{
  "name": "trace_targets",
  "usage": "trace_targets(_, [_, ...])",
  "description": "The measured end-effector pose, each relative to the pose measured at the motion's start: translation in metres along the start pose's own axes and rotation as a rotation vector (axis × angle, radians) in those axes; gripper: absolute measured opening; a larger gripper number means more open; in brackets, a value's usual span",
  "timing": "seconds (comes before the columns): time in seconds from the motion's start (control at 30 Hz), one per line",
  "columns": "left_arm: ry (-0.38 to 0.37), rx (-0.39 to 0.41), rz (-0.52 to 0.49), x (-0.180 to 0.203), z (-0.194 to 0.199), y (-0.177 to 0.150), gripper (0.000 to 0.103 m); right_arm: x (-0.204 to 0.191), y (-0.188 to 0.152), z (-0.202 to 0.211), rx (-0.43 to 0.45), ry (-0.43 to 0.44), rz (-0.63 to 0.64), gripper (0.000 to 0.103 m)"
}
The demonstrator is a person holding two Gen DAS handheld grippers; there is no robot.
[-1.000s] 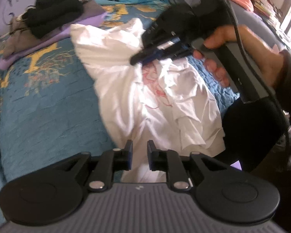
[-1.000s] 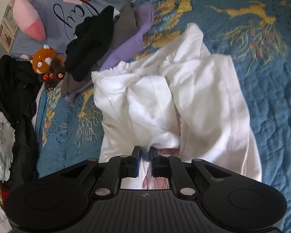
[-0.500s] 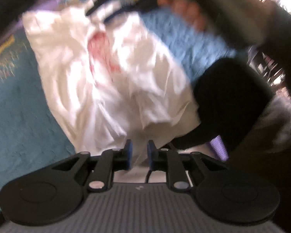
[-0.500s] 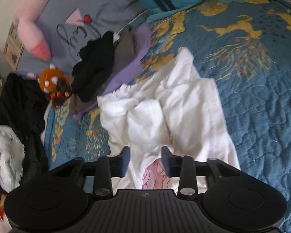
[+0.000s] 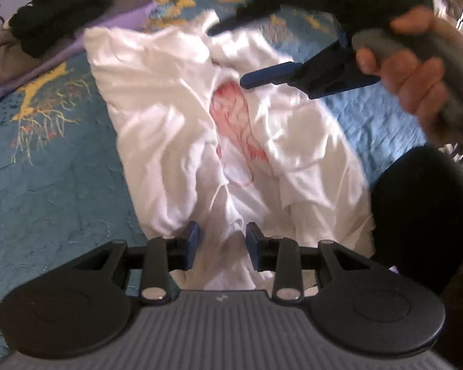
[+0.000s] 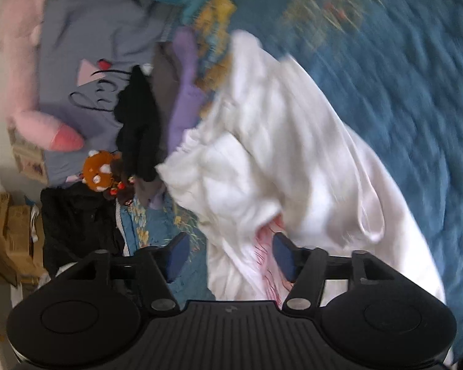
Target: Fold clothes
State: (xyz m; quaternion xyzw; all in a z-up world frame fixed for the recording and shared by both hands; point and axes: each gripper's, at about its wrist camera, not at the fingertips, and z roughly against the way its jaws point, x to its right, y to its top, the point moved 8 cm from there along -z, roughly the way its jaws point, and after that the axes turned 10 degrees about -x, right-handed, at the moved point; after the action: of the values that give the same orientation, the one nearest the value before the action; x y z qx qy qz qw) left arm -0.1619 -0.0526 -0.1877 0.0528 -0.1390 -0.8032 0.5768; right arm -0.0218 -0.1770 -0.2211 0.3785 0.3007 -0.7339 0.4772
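Observation:
A crumpled white shirt (image 5: 176, 129) with a red print lies on the blue patterned bedspread (image 5: 46, 185). My left gripper (image 5: 221, 242) is open just over the shirt's near edge, and cloth lies under the gap without being pinched. A hand holds my right gripper (image 5: 247, 52) above the shirt's far part, jaws spread and empty. The right wrist view is blurred; there my right gripper (image 6: 231, 256) stands wide open above the white shirt (image 6: 277, 154), whose red print shows between the fingers.
A pile of black, grey and purple clothes (image 5: 61, 9) lies beside the shirt's far-left corner. The right wrist view shows a grey pillow (image 6: 92, 46), a small plush toy (image 6: 98, 175), a black garment (image 6: 77, 225) and cardboard boxes (image 6: 3, 231). A person's dark leg (image 5: 423, 215) is at the bed's right edge.
Both grippers went from nearly shut at the shirt to open. The right gripper let go of the cloth and rose, swinging left. The shirt has settled on the bed.

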Motion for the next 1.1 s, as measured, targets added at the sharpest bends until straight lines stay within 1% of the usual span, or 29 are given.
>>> trace_targets(0.07, [0.002, -0.01, -0.009, 0.002, -0.006, -0.003, 0.037, 0.001, 0.004, -0.007, 0.025, 0.023, -0.04, 0.062])
trace_targets(0.2, [-0.03, -0.01, 0.016, -0.004, -0.006, -0.006, 0.037, 0.004, 0.013, -0.022, 0.075, 0.068, -0.121, 0.063])
trace_targets(0.33, [-0.041, -0.007, 0.019, -0.006, -0.007, -0.006, 0.039, 0.007, 0.022, -0.036, 0.126, 0.114, -0.202, 0.065])
trace_targets(0.43, [-0.043, -0.004, 0.02, -0.006, -0.006, -0.006, 0.039, 0.006, 0.03, -0.038, 0.17, 0.142, -0.266, 0.069])
trace_targets(0.5, [-0.044, -0.003, 0.019, -0.005, -0.005, -0.007, 0.039, 0.003, 0.032, -0.035, 0.184, 0.16, -0.266, 0.068])
trace_targets(0.57, [-0.046, -0.002, 0.02, -0.005, -0.004, -0.007, 0.039, -0.005, 0.029, -0.032, 0.194, 0.191, -0.231, 0.055])
trace_targets(0.6, [-0.048, -0.001, 0.021, -0.005, -0.004, -0.007, 0.039, -0.009, 0.028, -0.032, 0.188, 0.201, -0.205, 0.04])
trace_targets(0.63, [-0.051, 0.0, 0.022, -0.004, -0.004, -0.007, 0.041, -0.011, 0.025, -0.032, 0.176, 0.189, -0.188, 0.025])
trace_targets(0.67, [-0.052, 0.0, 0.021, -0.003, -0.003, -0.007, 0.042, -0.013, 0.022, -0.033, 0.164, 0.177, -0.171, 0.021])
trace_targets(0.73, [-0.047, 0.001, 0.013, -0.001, -0.003, -0.008, 0.043, -0.017, 0.019, -0.031, 0.173, 0.142, -0.138, 0.013])
trace_targets(0.77, [-0.042, 0.001, 0.008, 0.0, -0.003, -0.008, 0.043, -0.019, 0.017, -0.03, 0.178, 0.124, -0.12, 0.013])
trace_targets(0.83, [-0.039, 0.001, 0.006, 0.0, -0.003, -0.008, 0.043, -0.027, 0.017, -0.024, 0.202, 0.074, -0.046, 0.008])
trace_targets(0.9, [-0.04, 0.002, 0.009, 0.0, -0.003, -0.008, 0.043, -0.036, 0.019, -0.017, 0.235, 0.027, 0.025, 0.008])
trace_targets(0.97, [-0.046, 0.003, 0.016, -0.001, -0.003, -0.007, 0.043, -0.052, 0.02, -0.006, 0.278, -0.026, 0.15, 0.008])
trace_targets(1.0, [-0.047, 0.003, 0.018, -0.002, -0.003, -0.007, 0.043, -0.059, 0.022, -0.003, 0.296, -0.063, 0.213, 0.007])
trace_targets(1.07, [-0.047, 0.003, 0.019, -0.002, -0.003, -0.007, 0.043, -0.065, 0.024, 0.005, 0.347, -0.172, 0.334, 0.006])
trace_targets(1.1, [-0.046, 0.002, 0.016, -0.002, -0.003, -0.007, 0.043, -0.06, 0.028, 0.006, 0.35, -0.213, 0.329, 0.006])
